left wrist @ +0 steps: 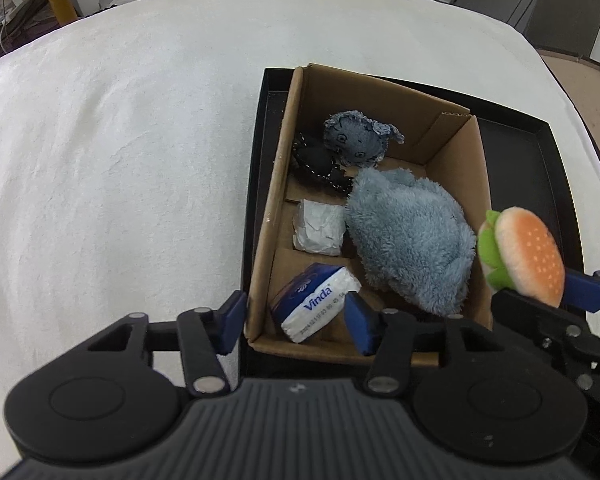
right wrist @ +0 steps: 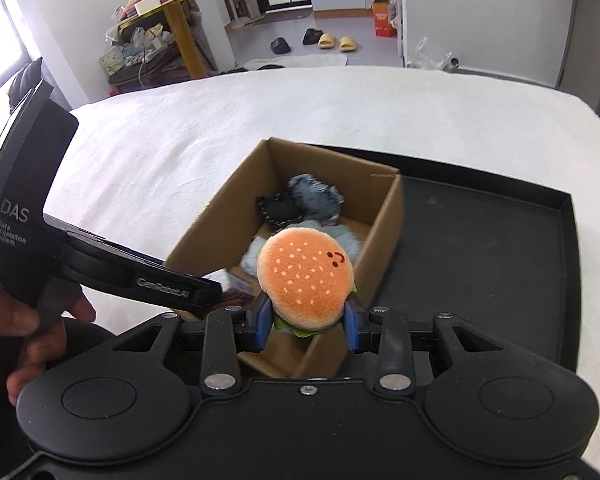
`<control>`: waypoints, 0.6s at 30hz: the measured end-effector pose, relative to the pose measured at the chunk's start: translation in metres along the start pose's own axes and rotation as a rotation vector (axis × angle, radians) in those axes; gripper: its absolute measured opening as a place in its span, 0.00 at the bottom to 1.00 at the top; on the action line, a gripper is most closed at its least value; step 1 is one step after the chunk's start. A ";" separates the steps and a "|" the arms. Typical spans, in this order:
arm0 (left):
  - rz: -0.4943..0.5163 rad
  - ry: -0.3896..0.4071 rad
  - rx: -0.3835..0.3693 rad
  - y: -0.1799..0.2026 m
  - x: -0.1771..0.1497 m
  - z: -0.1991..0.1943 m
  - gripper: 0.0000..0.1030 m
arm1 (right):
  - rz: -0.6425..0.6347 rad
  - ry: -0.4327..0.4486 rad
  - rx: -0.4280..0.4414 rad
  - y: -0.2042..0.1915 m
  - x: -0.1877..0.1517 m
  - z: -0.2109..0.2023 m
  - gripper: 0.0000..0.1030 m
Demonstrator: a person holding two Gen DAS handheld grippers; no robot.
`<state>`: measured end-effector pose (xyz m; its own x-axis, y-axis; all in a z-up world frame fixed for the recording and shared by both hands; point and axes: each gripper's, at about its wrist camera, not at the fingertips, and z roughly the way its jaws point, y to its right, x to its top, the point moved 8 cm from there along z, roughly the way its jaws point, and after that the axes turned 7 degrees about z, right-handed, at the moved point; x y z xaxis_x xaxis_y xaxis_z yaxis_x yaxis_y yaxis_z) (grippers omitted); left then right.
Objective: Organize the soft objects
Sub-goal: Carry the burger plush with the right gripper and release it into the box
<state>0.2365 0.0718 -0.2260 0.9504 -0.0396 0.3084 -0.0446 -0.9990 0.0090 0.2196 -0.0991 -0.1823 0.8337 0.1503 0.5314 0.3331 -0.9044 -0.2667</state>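
A cardboard box [left wrist: 276, 184] stands at the left end of a black tray [left wrist: 532, 184] on a white bed. Inside lie a fluffy blue plush [left wrist: 408, 240], a denim plush [left wrist: 356, 138], a black plush [left wrist: 316, 160], a white crumpled packet [left wrist: 320, 226] and a Vinda tissue pack [left wrist: 316, 304]. My left gripper [left wrist: 296, 322] hangs open over the box's near left corner, straddling the box wall above the tissue pack. My right gripper [right wrist: 307, 326] is shut on a burger plush [right wrist: 306, 280], held above the box's right wall [right wrist: 388, 220].
The tray's right part [right wrist: 480, 240] is bare black. White bedding [left wrist: 120, 160] spreads to the left and beyond the box. A hand [right wrist: 32, 320] holds the left gripper's handle. Beyond the bed are a yellow table [right wrist: 180, 12] and slippers [right wrist: 332, 42] on the floor.
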 end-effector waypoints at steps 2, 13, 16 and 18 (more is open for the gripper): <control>0.004 -0.002 -0.005 -0.002 -0.003 -0.001 0.38 | 0.005 -0.014 0.006 -0.006 0.001 0.004 0.34; 0.024 0.004 -0.081 -0.003 -0.009 0.002 0.10 | 0.025 -0.082 0.025 -0.032 0.001 0.025 0.36; 0.023 0.006 -0.078 -0.003 -0.009 0.003 0.10 | 0.034 -0.105 0.027 -0.032 -0.002 0.028 0.37; 0.022 0.003 -0.073 -0.004 -0.010 0.003 0.10 | 0.045 -0.125 0.024 -0.031 -0.004 0.031 0.42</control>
<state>0.2284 0.0759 -0.2324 0.9482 -0.0610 0.3117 -0.0873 -0.9936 0.0714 0.2196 -0.0589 -0.2012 0.8961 0.1595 0.4141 0.3030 -0.9016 -0.3086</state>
